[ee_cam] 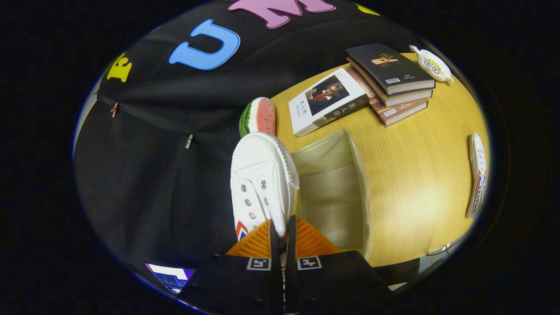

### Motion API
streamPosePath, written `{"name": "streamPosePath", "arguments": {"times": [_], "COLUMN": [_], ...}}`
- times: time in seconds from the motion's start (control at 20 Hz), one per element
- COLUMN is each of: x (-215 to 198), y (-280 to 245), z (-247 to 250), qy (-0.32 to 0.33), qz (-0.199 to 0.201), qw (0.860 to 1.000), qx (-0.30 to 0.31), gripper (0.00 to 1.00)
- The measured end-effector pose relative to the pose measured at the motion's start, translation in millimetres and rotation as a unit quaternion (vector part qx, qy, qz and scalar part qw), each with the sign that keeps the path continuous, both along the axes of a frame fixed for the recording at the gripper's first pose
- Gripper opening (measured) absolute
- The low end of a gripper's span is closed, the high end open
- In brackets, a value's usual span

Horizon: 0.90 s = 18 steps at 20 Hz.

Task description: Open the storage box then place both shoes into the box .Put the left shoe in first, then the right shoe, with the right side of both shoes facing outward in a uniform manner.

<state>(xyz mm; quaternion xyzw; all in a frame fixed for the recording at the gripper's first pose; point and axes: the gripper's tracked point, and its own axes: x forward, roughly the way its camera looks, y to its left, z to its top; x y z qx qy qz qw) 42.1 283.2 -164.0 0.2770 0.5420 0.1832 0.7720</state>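
Gripping: gripper (280,229) fingers pinch the white shoe (261,181) at its heel end; toe points ahead
Shoe position: held just beside the open storage box (363,183)
Second shoe (477,175): lies well apart on the wooden table (420,175)
Beyond box: books (389,83); watermelon-slice toy (258,117)

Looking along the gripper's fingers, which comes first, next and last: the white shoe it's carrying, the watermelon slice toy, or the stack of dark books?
1. The white canvas lace-up shoe: pinched between the fingers of the gripper, extending ahead beside the open beige storage box.
2. The red-and-green watermelon slice toy: just past the shoe's toe, at the wooden table's edge.
3. The stack of dark-covered books: farthest, across the table.
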Motion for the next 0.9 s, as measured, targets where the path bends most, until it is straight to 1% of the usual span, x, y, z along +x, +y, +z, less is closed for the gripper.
{"name": "streamPosePath", "arguments": {"times": [0.05, 0.3, 0.45, 0.5, 0.55, 0.6, 0.65, 0.7, 0.75, 0.9], "x": [-5.0, -0.8, -3.2, -4.5, -3.6, -2.6, -7.2, -1.0, 2.9, 10.3], "y": [-1.0, 10.5, 17.7, 24.2, 35.5, 38.9, 43.2, 31.8, 26.9, -1.2], "z": [-4.1, -17.2, -27.4, -21.7, -17.1, -6.8, -8.8, 3.7, 4.4, 17.4], "qy": [0.002, 0.013, 0.018, 0.016, 0.020, 0.019, 0.010, -0.001, -0.015, -0.070], "qz": [-0.001, -0.005, 0.002, 0.006, 0.000, -0.004, -0.003, 0.002, 0.009, 0.023], "qw": [1.000, 1.000, 1.000, 1.000, 0.999, 0.999, 0.998, 0.999, 0.999, 0.997], "qx": [-0.004, -0.012, -0.019, 0.003, 0.030, 0.050, 0.055, 0.046, 0.035, 0.007], "gripper": [0.07, 0.07, 0.07, 0.09, 0.21, 0.40, 0.60, 0.79, 0.99, 0.99]}}
